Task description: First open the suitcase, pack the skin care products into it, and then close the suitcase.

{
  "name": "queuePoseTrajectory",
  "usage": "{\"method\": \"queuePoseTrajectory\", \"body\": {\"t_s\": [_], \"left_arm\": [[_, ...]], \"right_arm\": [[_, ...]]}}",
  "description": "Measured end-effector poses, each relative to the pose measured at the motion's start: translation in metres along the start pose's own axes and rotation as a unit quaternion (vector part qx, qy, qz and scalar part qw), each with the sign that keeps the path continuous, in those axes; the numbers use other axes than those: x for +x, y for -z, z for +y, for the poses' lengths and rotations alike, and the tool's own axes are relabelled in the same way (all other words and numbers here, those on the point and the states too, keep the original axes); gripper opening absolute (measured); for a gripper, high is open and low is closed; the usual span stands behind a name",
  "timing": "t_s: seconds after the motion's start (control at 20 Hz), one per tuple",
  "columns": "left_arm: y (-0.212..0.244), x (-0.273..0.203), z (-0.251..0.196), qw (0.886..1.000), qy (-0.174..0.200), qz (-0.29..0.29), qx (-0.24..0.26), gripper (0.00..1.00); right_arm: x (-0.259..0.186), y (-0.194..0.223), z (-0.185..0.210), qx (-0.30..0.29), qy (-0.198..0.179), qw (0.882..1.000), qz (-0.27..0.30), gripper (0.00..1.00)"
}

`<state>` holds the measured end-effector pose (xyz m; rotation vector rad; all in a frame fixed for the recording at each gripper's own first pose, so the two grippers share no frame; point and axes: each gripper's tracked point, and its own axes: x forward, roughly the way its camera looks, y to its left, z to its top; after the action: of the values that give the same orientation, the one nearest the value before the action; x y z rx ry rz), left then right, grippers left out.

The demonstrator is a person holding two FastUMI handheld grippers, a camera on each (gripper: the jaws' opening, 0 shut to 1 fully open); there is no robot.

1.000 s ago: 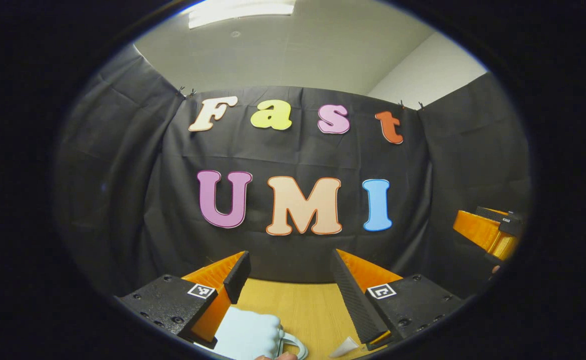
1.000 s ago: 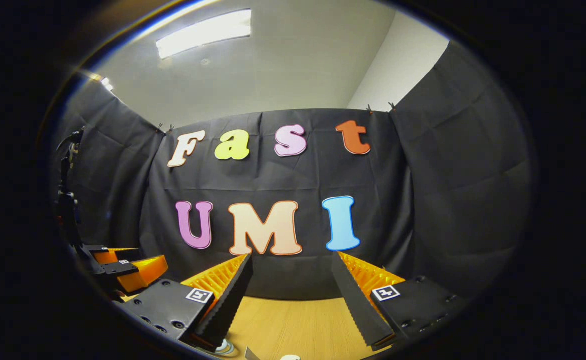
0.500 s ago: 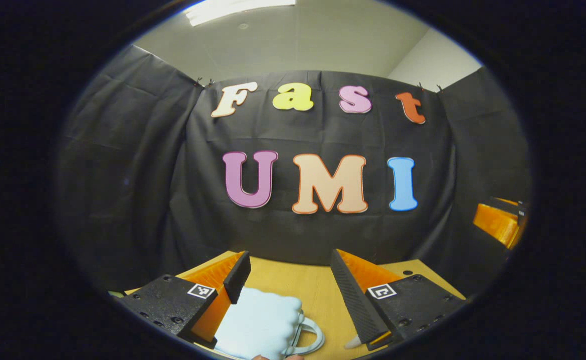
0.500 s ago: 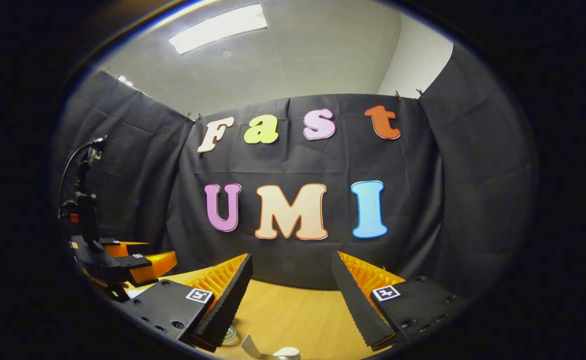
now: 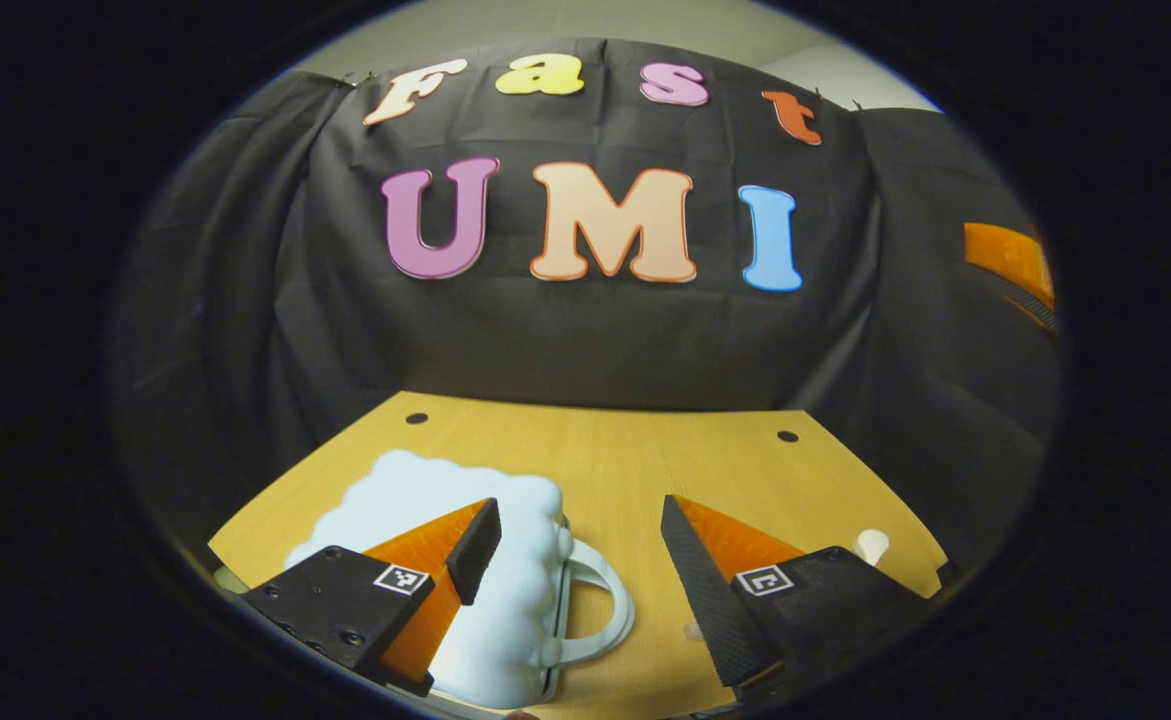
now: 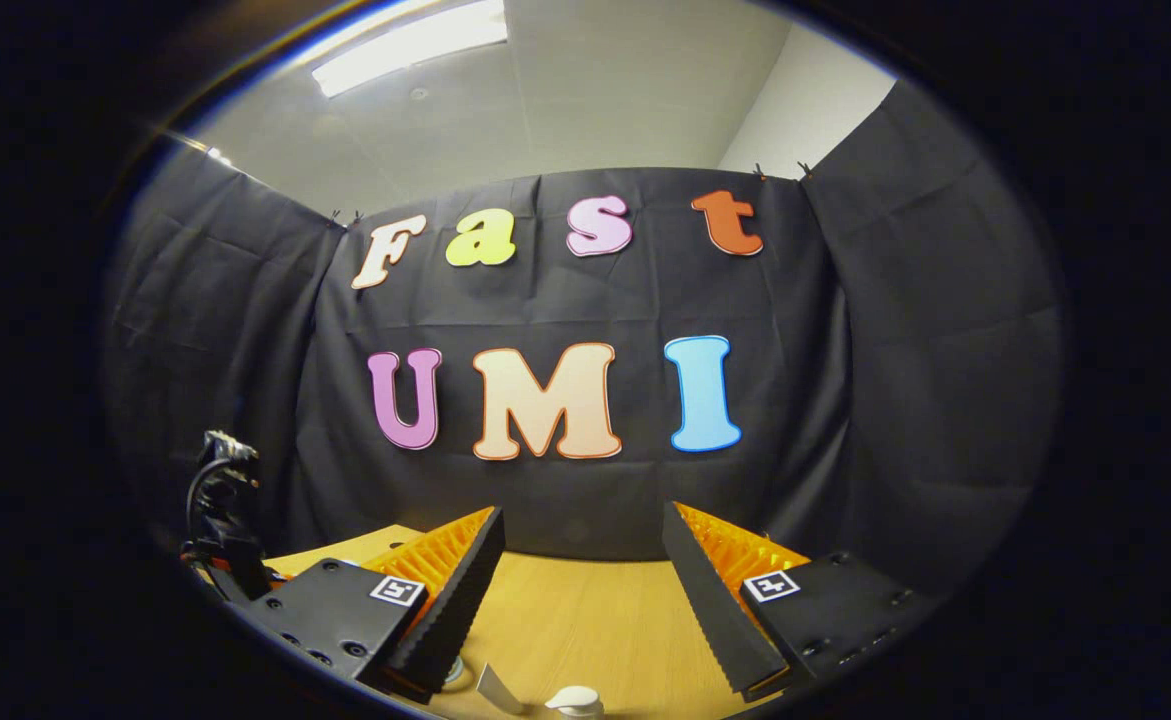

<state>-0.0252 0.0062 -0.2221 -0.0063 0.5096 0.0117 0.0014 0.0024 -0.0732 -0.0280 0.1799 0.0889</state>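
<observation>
A pale blue suitcase [image 5: 415, 500] with a scalloped, cloud-like outline lies flat on the wooden table [image 5: 645, 460], its handle [image 5: 605, 610] pointing right. My left gripper [image 5: 580, 510] hovers open just above it; the left finger overlaps the case and the right finger stands over bare wood beside the handle. A small white skin care item [image 5: 871, 546] sits near the table's right edge. My right gripper [image 6: 582, 515] is open over the table with nothing between its fingers. In the right gripper view, a white cap [image 6: 573, 700] and a small white piece [image 6: 495, 688] lie below it.
Black cloth walls close off the table at the back and sides. Two small holes [image 5: 787, 436] mark the tabletop's far part. The right gripper's body [image 5: 1010, 265] shows high at the right of the left gripper view. The left gripper's cable [image 6: 220, 520] shows at the left of the right gripper view.
My left gripper has tipped downward and forward, so the suitcase and much more of the tabletop came into view beneath it. The right gripper has stayed nearly in place, still open.
</observation>
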Motion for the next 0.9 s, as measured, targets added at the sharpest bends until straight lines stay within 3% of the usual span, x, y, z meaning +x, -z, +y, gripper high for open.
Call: {"method": "queuePoseTrajectory", "body": {"t_s": [0.25, 0.65, 0.9], "left_arm": [[0.045, 0.017, -0.016, 0.997, 0.01, 0.07, -0.035, 0.93], [0.094, 0.036, -0.019, 0.988, -0.004, 0.151, -0.014, 0.91], [0.111, 0.051, -0.032, 0.983, -0.002, 0.183, 0.009, 0.82]], "right_arm": [[-0.004, 0.018, -0.017, -0.01, 0.022, 0.999, 0.03, 0.99], [-0.008, 0.033, -0.023, -0.023, 0.033, 0.998, 0.054, 0.99], [-0.008, 0.039, -0.013, -0.04, 0.021, 0.997, 0.066, 0.99]]}}
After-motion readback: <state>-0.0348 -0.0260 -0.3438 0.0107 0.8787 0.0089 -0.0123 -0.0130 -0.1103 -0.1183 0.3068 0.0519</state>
